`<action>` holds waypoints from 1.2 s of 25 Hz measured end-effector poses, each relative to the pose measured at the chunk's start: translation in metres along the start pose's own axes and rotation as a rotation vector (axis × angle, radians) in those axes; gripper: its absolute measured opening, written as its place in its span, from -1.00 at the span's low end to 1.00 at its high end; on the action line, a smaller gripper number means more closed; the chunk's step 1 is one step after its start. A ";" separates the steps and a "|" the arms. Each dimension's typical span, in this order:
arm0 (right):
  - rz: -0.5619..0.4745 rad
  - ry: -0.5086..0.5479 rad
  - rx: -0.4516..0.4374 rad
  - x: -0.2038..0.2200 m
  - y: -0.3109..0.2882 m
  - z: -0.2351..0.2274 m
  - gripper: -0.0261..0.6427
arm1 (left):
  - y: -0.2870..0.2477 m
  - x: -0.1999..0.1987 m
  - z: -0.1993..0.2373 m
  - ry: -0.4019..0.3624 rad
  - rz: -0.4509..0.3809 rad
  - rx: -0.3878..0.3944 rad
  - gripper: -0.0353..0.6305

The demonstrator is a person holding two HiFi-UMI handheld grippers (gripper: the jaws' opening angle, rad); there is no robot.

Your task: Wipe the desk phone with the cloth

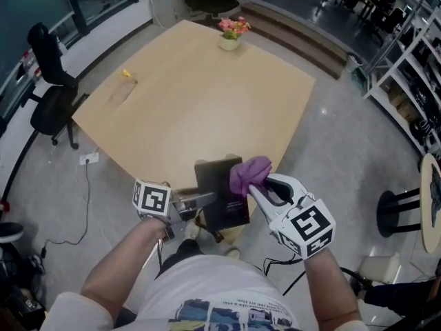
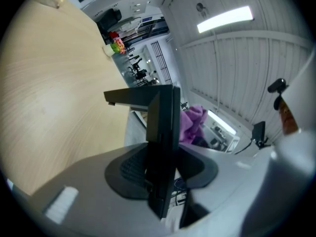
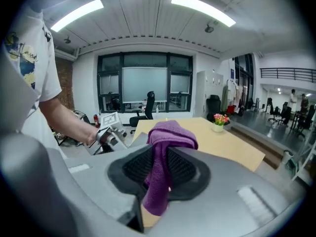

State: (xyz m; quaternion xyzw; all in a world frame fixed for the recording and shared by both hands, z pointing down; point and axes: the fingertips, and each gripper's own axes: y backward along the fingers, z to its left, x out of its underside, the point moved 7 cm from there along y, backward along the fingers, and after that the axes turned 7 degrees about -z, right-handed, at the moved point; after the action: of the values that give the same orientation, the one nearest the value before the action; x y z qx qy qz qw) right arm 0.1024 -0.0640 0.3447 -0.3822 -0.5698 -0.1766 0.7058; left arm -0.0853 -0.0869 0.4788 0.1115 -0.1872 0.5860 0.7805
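The desk phone (image 1: 222, 190) is a flat black slab with a smooth, dull face. It is held up at the near corner of the pale wooden table (image 1: 193, 102), and it cannot be told whether it rests on that corner. The left gripper (image 1: 196, 202) comes at the desk phone from its left, jaws clamped on its thin edge, dark ribbed pads on either side. The right gripper (image 1: 253, 188) is closed on the cloth (image 1: 249, 173), a purple knitted-looking rag. It is bunched into a soft lump at the desk phone's upper right corner and touches it there, with a tail hanging down between the pads. Far across the table from the desk phone stands a small light pot of pink and orange flowers (image 1: 233, 32). A small yellow scrap (image 1: 127, 74) lies well off to the desk phone's far left, near the table's edge. Nothing on the tabletop stands close to the desk phone. Left of the desk phone, beyond the table, a black swivel chair (image 1: 48, 88) sits on the glossy grey floor, with a white socket strip (image 1: 88, 158) and its thin cable nearer. Right of the desk phone are a round black stool (image 1: 396, 209) and metal shelving (image 1: 413, 67).
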 end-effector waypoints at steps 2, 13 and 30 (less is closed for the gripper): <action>-0.021 0.016 0.020 -0.012 -0.009 -0.012 -0.66 | -0.002 0.001 -0.001 -0.009 0.007 0.011 -0.36; 0.065 -0.108 -0.009 0.045 0.009 0.009 -0.66 | -0.001 -0.007 0.000 -0.003 -0.021 0.022 -0.36; 0.023 -0.095 0.036 0.022 0.034 -0.010 -0.66 | 0.000 -0.018 -0.004 -0.025 -0.013 0.019 -0.36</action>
State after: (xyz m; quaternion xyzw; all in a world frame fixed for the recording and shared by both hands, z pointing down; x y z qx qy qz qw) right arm 0.1388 -0.0448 0.3536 -0.3838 -0.6012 -0.1397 0.6868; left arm -0.0896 -0.1011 0.4674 0.1273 -0.1905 0.5812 0.7808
